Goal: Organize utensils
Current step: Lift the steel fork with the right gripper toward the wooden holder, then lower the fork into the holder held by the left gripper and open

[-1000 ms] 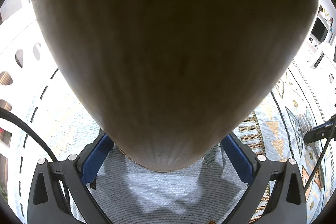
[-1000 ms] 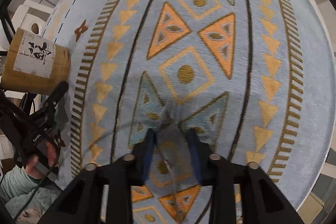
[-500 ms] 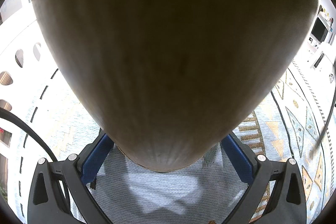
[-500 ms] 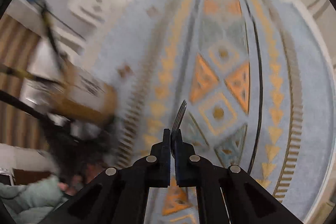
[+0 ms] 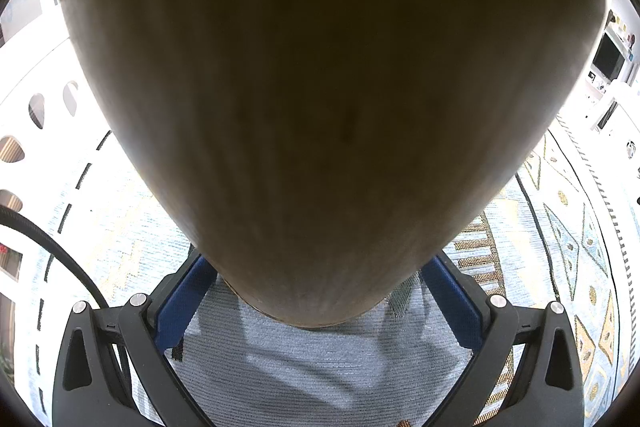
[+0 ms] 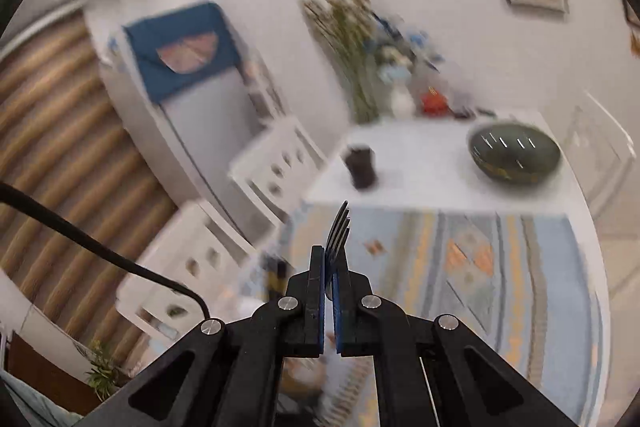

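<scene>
The left gripper (image 5: 320, 311) clamps its blue pads on the round tan wooden utensil holder (image 5: 320, 99), apparently to steady it as the drop-off point above the pale blue patterned cloth (image 5: 320, 367); the holder's wall fills that view, the tool angled steeply down. The right gripper (image 6: 329, 267) is pinched tight on a metal fork (image 6: 338, 231), tines up and forward, raised above the cloth and tilted gently down, probably bound for the holder.
</scene>
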`<state>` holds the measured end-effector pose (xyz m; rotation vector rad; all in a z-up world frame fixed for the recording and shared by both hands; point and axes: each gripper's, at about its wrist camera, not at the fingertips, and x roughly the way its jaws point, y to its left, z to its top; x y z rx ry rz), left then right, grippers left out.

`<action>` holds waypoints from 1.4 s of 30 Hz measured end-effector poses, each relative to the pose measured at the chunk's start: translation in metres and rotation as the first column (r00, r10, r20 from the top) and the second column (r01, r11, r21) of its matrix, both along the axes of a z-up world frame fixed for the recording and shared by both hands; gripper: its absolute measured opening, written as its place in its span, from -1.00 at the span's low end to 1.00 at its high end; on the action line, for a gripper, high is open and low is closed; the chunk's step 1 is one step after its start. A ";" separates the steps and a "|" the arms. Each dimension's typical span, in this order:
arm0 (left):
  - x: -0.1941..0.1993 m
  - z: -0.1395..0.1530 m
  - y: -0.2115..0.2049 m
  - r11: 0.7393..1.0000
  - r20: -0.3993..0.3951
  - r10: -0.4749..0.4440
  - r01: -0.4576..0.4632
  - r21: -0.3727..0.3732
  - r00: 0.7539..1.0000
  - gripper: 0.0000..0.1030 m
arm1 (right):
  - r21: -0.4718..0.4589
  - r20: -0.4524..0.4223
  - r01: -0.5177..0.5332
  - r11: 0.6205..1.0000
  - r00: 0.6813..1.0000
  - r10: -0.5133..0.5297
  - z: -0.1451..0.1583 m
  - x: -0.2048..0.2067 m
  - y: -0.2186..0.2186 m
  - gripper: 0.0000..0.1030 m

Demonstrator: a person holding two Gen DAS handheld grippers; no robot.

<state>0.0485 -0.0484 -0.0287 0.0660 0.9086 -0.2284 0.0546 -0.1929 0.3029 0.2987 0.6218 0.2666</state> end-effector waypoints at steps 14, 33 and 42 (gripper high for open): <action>0.001 0.001 -0.001 1.000 -0.001 0.000 0.000 -0.002 1.000 0.99 | 0.048 -0.082 -0.216 0.975 0.972 0.219 -0.034 0.018 0.079 -0.95; 0.002 0.002 0.000 1.000 -0.002 0.000 0.000 -0.005 1.000 0.99 | -0.028 -0.204 -0.318 0.948 0.930 0.306 -0.077 0.021 0.106 -0.91; 0.002 0.003 -0.001 1.000 -0.001 0.000 0.000 -0.003 1.000 0.99 | 0.048 -0.125 -0.189 0.981 0.973 0.194 -0.049 0.012 0.066 -0.37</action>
